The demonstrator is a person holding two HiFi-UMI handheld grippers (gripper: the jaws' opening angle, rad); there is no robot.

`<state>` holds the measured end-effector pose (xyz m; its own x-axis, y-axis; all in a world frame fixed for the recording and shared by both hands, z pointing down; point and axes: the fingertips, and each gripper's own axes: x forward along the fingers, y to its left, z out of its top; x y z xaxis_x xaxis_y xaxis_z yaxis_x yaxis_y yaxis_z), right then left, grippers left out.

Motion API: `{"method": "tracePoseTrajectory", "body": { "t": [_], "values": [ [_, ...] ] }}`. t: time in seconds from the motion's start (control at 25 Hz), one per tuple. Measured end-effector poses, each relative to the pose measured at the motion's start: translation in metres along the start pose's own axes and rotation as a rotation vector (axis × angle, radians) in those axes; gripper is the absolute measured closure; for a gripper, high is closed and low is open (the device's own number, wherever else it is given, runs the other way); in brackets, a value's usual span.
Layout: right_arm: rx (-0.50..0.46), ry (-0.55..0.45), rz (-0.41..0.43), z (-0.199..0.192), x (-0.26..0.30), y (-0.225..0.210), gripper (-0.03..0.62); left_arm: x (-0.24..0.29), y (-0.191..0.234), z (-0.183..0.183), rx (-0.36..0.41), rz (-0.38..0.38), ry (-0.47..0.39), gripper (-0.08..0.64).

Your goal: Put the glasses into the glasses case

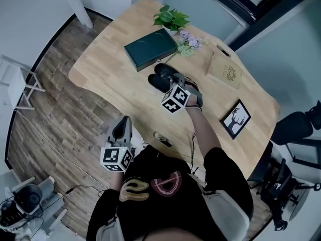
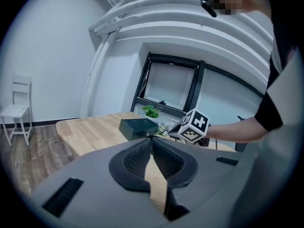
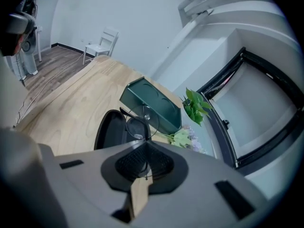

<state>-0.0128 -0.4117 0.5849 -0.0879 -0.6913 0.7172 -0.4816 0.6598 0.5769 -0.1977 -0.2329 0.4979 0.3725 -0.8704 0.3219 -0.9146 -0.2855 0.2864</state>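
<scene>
The black glasses case [image 1: 157,82] lies open on the wooden table [image 1: 105,64], in front of a dark green box [image 1: 150,49]. My right gripper [image 1: 173,80] hangs right over the case and is shut on the thin wire-framed glasses [image 3: 144,121]. In the right gripper view [image 3: 146,141] a round lens sticks out past the fingertips above the case's open shell [image 3: 110,129]. My left gripper [image 1: 122,122] stays off the table's near edge, jaws together with nothing between them [image 2: 152,139]. From the left gripper view I see the right gripper's marker cube [image 2: 194,125] beside the green box [image 2: 137,128].
A potted green plant [image 1: 171,18] and a bunch of pale flowers [image 1: 190,42] stand behind the green box. To the right lie a wooden plaque [image 1: 226,72] and a black picture frame [image 1: 235,119]. A white chair [image 2: 18,109] stands on the floor at the left.
</scene>
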Motion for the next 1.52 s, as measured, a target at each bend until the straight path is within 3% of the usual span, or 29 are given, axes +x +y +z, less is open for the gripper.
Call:
{"method": "tracePoseTrajectory", "body": {
  "t": [0.2,0.96,1.52],
  "values": [
    [0.004,0.019,0.031,-0.003,0.02,0.005,0.581,-0.005,0.006,0.003,-0.041,0.032,-0.01,0.529],
    [-0.062,0.116,0.072,-0.006,0.076,0.017,0.581,-0.008,0.04,-0.006,-0.081,0.144,0.021,0.529],
    [-0.122,0.205,0.004,-0.018,0.092,0.008,0.58,-0.012,0.046,-0.019,-0.099,0.177,0.042,0.529]
  ]
}}
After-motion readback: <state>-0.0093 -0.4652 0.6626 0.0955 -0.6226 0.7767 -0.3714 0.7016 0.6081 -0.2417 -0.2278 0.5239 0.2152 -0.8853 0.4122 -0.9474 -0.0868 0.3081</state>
